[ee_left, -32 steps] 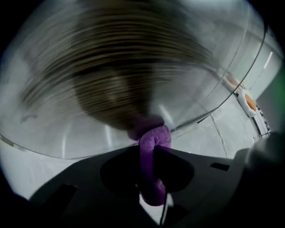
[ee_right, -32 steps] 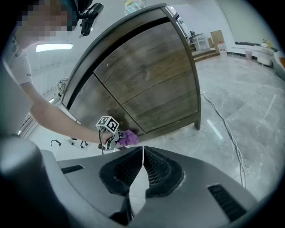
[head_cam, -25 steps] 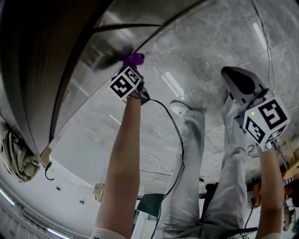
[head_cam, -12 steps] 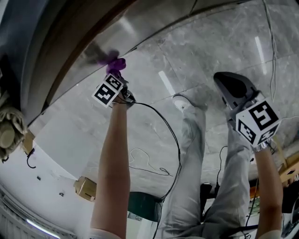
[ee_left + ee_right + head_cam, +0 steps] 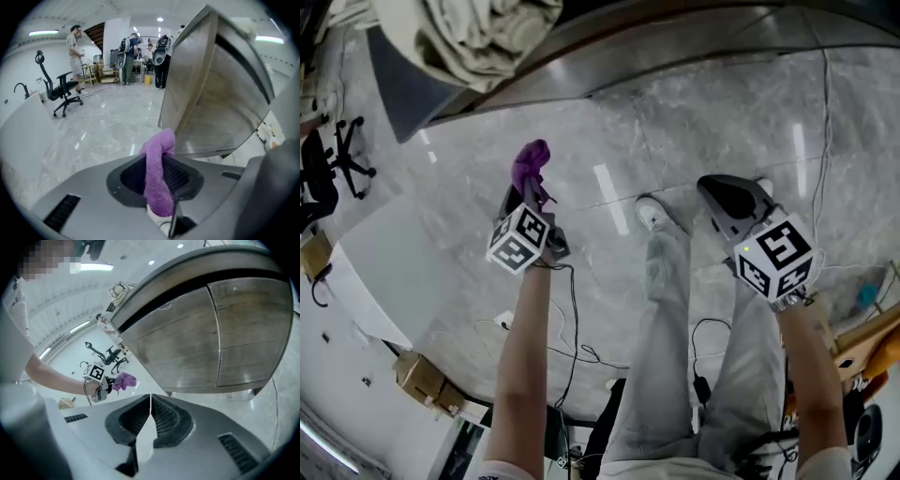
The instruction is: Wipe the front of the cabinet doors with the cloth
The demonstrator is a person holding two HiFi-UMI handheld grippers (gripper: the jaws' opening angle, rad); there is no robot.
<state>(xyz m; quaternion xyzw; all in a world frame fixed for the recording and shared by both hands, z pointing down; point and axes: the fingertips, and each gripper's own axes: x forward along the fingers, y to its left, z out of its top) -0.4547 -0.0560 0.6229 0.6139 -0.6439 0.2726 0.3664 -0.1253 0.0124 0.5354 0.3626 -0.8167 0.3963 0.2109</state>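
Grey left claw (image 5: 525, 189), right claw (image 5: 717, 192); black-white marker cubes (image 5: 517, 238); pale trousers (image 5: 666, 356)

The left arm (image 5: 523, 366) reaches straight out in front of the body. The left gripper (image 5: 525, 192) points away, and its fingers (image 5: 181, 174) squeeze tight on a purple cloth (image 5: 157, 168). The right arm (image 5: 814, 366) reaches out too, well apart from the left one. The right gripper (image 5: 150, 404) has its fingers (image 5: 165, 416) pressed together with nothing between them.

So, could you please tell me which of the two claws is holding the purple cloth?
The left claw: its jaws are clamped on the crumpled purple cloth. The right claw is shut and empty.
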